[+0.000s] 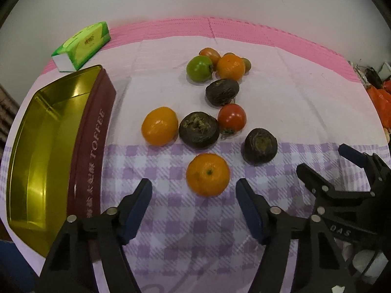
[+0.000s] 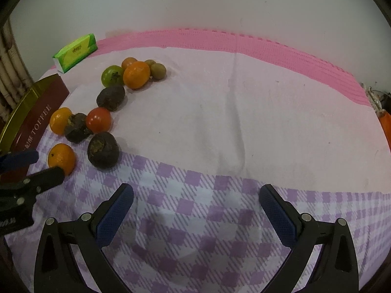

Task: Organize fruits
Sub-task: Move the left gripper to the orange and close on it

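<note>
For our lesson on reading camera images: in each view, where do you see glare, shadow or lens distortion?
Left wrist view: glare streaks the gold inside of the toffee tin, and the nearest orange is sharp. Right wrist view: a soft shadow lies on the checked cloth between the fingers. Both views: the fisheye bends the pink mat and darkens the corners.

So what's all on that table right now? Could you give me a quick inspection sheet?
Surface: tablecloth, plain pink at the back, purple check in front.
Job's things: ten fruits loose on the cloth, among them the nearest orange and a red tomato; open gold toffee tin, holding nothing.
Clutter: green tissue pack.
Grippers: left gripper open, the orange ahead, untouched; right gripper open over bare cloth.
Cables: nothing seen.
Surroundings: white wall; orange clutter at the right edge.
</note>
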`<state>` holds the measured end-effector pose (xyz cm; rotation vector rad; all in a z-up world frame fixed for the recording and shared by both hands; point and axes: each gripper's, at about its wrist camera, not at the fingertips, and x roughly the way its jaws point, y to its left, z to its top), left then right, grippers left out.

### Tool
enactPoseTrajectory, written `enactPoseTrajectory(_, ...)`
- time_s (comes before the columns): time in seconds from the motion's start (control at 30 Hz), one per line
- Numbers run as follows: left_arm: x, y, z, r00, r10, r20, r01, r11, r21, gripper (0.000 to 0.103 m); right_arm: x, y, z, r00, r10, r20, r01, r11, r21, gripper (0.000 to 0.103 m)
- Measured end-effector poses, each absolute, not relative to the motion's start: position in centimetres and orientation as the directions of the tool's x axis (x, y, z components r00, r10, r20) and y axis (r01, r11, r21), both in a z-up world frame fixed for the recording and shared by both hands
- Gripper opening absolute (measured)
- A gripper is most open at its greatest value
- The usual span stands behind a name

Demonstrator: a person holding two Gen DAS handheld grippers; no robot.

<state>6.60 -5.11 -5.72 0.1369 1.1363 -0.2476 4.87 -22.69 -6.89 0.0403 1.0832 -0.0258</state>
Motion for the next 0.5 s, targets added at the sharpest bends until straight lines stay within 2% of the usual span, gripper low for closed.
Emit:
enactPoseTrajectory(0.13, 7.25, -5.31, -5.93, 0.392, -0.128, -0.911, 0.265, 0.964, -0.021, 0.063, 4.77, -22.63, -7.15, 0.465, -0.001, -0.885, 0.037, 0.999, 0.018, 0.102)
enactPoseTrajectory(0.2, 7.49, -5.38, -6.17, 0.380, -0.129, -0.916, 0.270, 0.962, -0.024, 0.054, 4.76, -22.53, -7.27, 0.463, -0.002, -0.887, 0.038, 0.999, 0.017, 0.102)
enactPoseTrajectory(0.3, 7.76, -5.46, -6.50, 0.370, -0.135, -0.919, 0.270, 0.962, -0.033, 0.052, 4.75, -22.51, -7.35, 0.463, -0.003, -0.886, 0.038, 0.999, 0.016, 0.102)
enactPoseTrajectory(0.43, 7.76, -5.69, -6.74, 0.358, -0.158, -0.920, 0.287, 0.956, -0.052, 0.038, 4.70, -22.48, -7.43, 0.458, -0.004, -0.889, 0.036, 0.999, 0.014, 0.102)
enactPoseTrajectory(0.5, 7.62, -5.89, -6.76, 0.361, -0.156, -0.920, 0.295, 0.954, -0.046, 0.035, 4.72, -22.40, -7.45, 0.457, -0.005, -0.890, 0.036, 0.999, 0.012, 0.102)
